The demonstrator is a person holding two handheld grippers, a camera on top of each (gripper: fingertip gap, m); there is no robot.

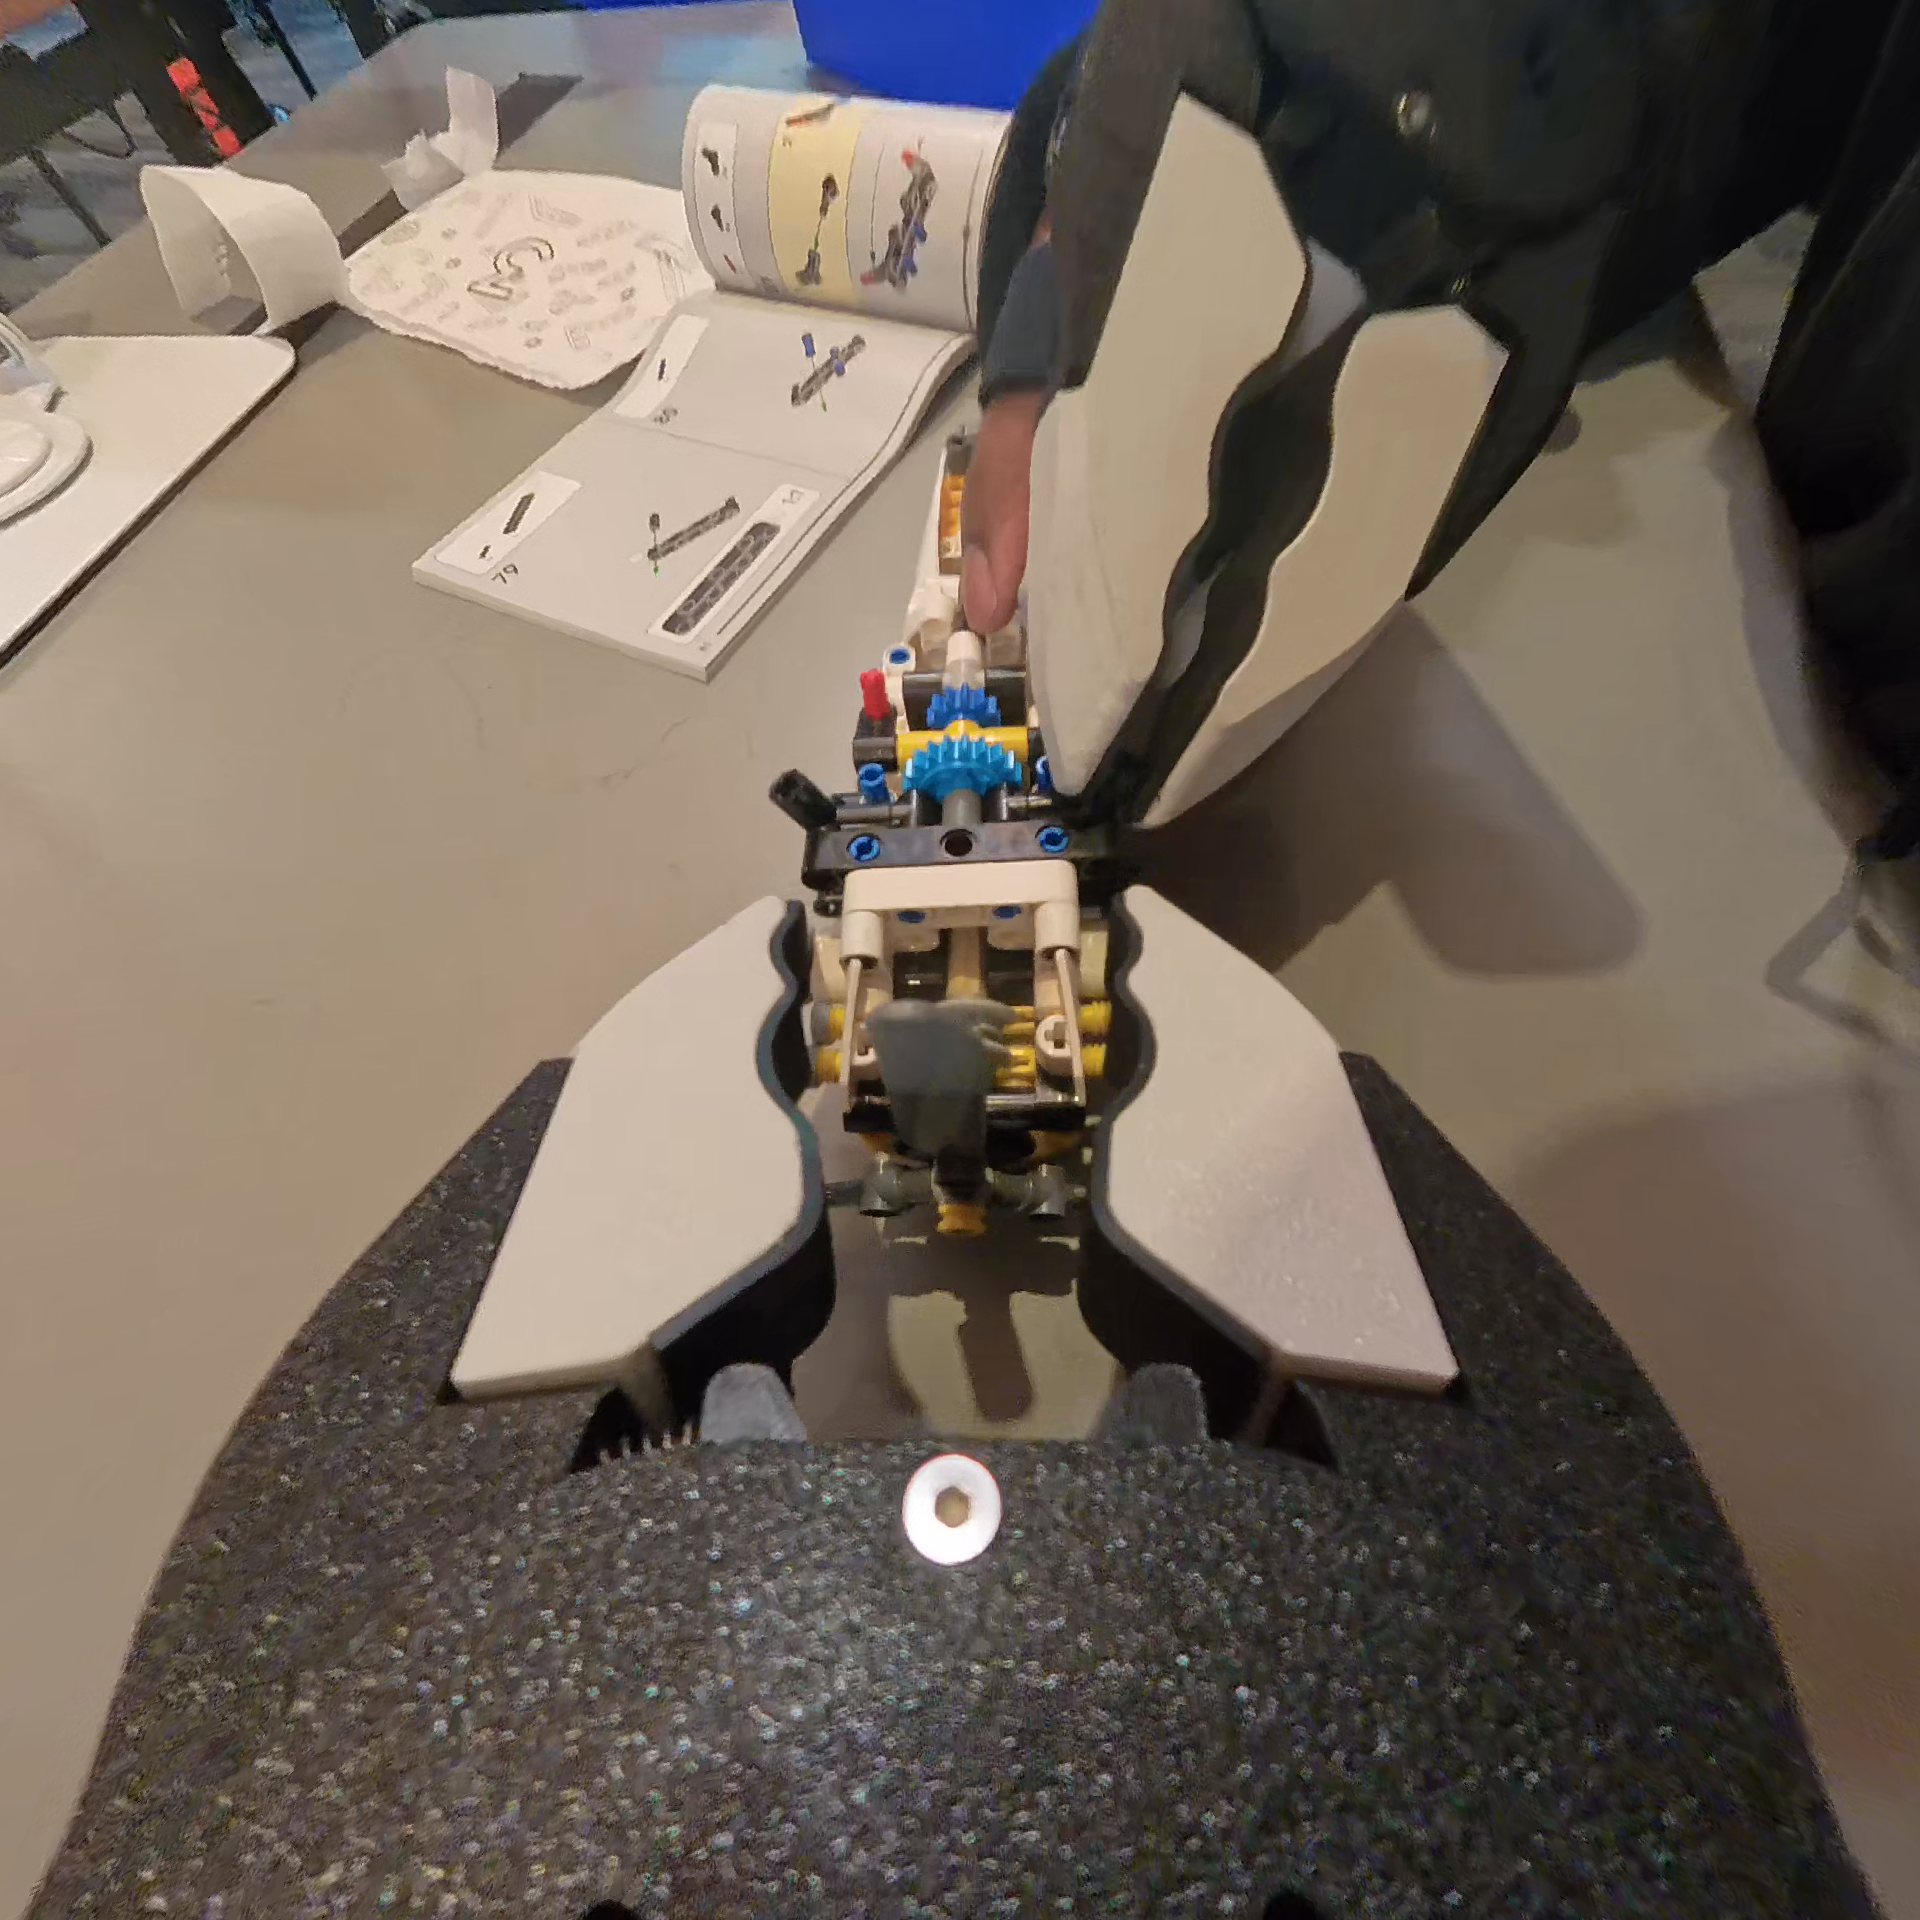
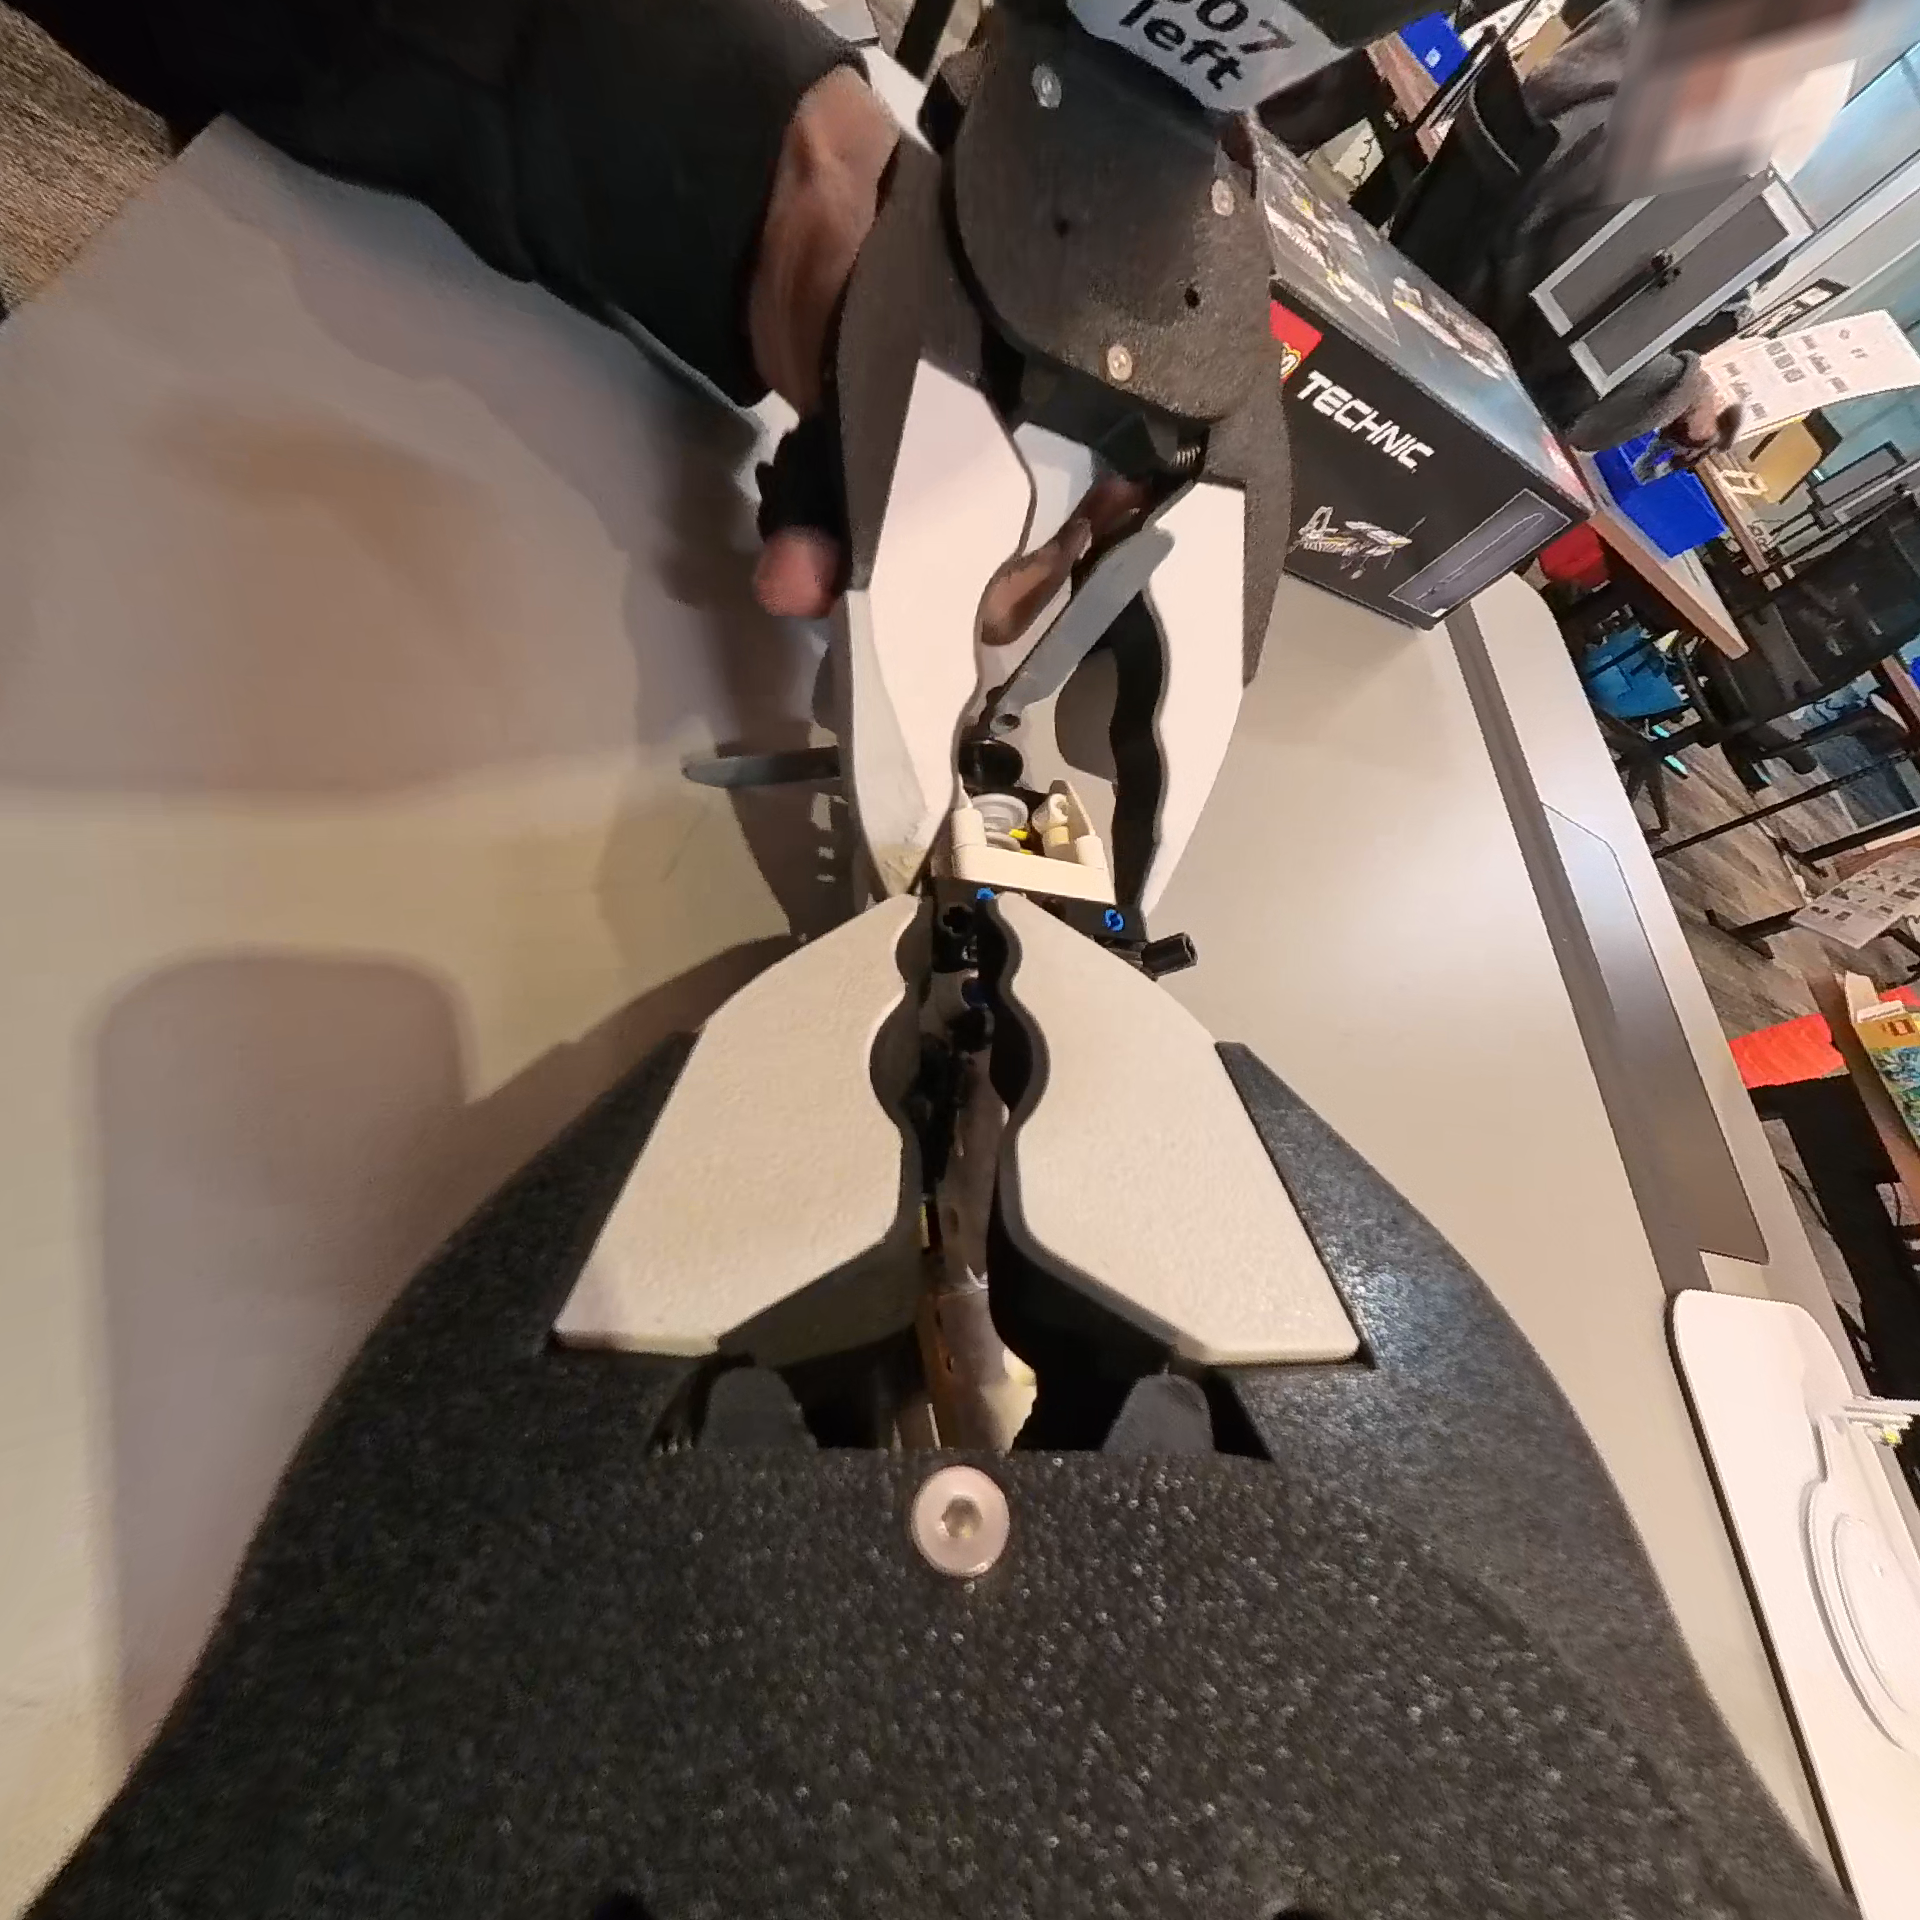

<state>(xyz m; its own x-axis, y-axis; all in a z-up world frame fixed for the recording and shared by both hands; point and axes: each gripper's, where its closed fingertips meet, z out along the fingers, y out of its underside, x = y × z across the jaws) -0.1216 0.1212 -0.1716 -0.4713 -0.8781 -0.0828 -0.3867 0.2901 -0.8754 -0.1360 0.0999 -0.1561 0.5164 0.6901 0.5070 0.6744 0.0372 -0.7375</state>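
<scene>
The left wrist view is showing an open instruction booklet [image 1: 717,457] lying far left on the grey table [image 1: 312,831]; the right wrist view is showing a toy box [image 2: 1423,416] instead. A long brick model [image 1: 961,966] with blue gears and white, black and yellow parts is sitting mid-table. The left gripper [image 1: 961,997] is clasping its near end, pads pressing both sides. The right gripper [image 2: 961,997], angling down, is clenching the model's narrow far side.
</scene>
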